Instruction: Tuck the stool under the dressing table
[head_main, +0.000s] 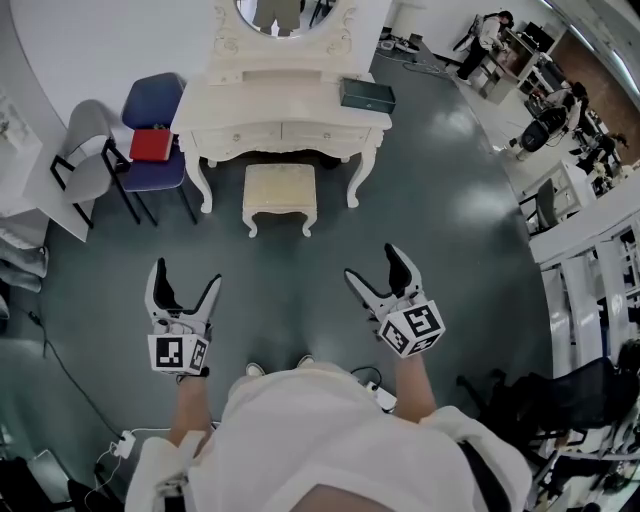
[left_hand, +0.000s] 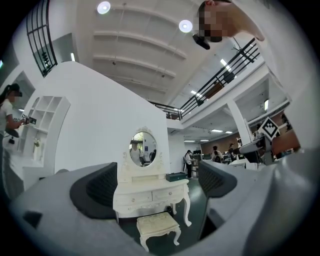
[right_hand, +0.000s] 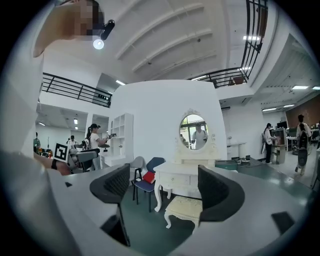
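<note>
Clearly, left claw (head_main: 187, 276) and right claw (head_main: 372, 262) gape wide, empty, well short of the stool (head_main: 280, 190).

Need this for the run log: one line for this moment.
left gripper: open, empty | right gripper: open, empty | stool: in front of dressing table, not tucked

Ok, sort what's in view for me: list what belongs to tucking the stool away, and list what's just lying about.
Belongs to the job: stool; dressing table; left gripper and right gripper, both open, empty.
Just lying about: blue chair, red item on its seat; grey chair; green box on the tabletop.
</note>
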